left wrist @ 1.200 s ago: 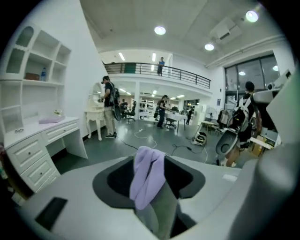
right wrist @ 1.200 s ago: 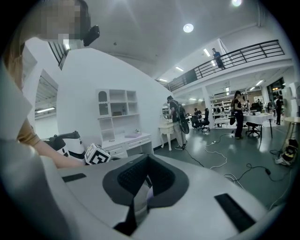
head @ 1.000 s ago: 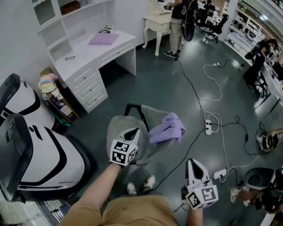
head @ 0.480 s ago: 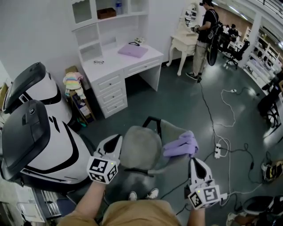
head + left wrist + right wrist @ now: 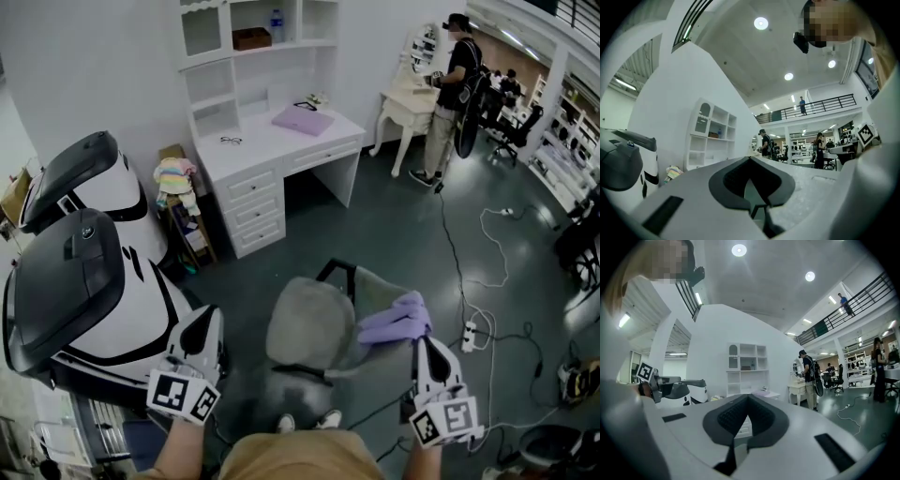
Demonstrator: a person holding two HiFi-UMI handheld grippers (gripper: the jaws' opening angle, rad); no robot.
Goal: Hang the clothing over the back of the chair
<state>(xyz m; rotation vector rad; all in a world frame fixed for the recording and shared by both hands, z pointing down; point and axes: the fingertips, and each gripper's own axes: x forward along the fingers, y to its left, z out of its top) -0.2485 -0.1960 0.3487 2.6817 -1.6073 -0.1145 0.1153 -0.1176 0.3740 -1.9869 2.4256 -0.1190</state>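
Lavender clothing [image 5: 396, 321] lies draped over the right-hand edge of the grey chair [image 5: 309, 323] in head view. Left gripper [image 5: 206, 319] sits off to the chair's left, well clear. Right gripper [image 5: 424, 347] is close by the cloth.

Left gripper view: jaws pinched together, nothing between them, white shelf unit [image 5: 712, 136] ahead.

Right gripper view: jaws also closed and empty, same shelves [image 5: 747, 364] ahead.

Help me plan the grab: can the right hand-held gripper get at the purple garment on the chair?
Probably yes. The garment lies on the chair just ahead of the right hand-held gripper, with nothing between them. Its jaws are shut, so they must open first.
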